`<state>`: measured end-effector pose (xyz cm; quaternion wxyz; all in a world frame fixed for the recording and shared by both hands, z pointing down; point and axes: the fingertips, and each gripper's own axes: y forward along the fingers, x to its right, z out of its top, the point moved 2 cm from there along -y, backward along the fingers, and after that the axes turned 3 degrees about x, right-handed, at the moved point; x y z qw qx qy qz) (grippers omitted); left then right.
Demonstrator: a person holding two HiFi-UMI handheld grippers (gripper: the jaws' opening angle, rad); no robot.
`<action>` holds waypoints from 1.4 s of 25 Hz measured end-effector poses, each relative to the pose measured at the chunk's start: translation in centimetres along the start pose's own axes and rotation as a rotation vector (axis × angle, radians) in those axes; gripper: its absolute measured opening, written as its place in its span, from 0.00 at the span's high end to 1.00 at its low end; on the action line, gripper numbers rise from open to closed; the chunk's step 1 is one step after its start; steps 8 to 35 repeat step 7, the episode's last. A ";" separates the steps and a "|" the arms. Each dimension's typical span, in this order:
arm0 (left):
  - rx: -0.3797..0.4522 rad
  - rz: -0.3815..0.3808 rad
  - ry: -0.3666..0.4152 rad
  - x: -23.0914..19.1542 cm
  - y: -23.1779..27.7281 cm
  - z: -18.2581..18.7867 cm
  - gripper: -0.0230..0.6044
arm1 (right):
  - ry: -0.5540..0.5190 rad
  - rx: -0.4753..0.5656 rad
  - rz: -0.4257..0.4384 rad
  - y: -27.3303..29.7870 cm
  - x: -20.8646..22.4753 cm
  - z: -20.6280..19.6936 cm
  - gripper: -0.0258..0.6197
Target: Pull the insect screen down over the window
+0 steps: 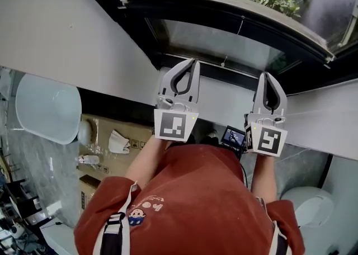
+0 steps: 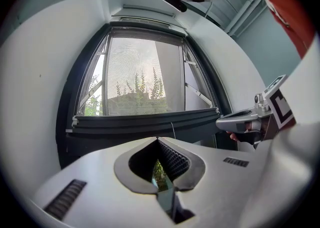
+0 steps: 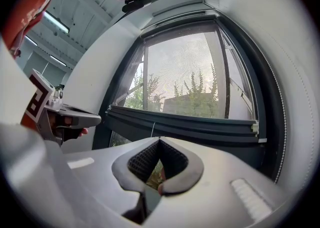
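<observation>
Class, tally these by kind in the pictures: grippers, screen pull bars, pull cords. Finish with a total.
Grippers: 2 (left gripper, right gripper)
Screen pull bar: 1
Pull cord: 1
Total: 4
</observation>
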<state>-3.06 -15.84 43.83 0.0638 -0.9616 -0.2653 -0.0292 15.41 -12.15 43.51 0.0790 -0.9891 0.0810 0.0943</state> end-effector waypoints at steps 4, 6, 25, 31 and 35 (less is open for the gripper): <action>0.002 0.007 -0.003 -0.2 0.0 0.1 0.95 | -0.008 -0.001 0.003 0.1 0.0 0.0 0.95; 0.002 0.013 -0.008 -0.4 0.0 0.0 0.95 | -0.009 -0.002 0.002 0.1 -0.1 0.0 0.95; 0.001 0.015 -0.011 -0.5 -0.1 0.0 0.95 | -0.010 -0.003 0.001 0.1 -0.1 0.0 0.95; 0.001 0.015 -0.011 -0.5 -0.1 0.0 0.95 | -0.010 -0.003 0.001 0.1 -0.1 0.0 0.95; 0.001 0.015 -0.011 -0.5 -0.1 0.0 0.95 | -0.010 -0.003 0.001 0.1 -0.1 0.0 0.95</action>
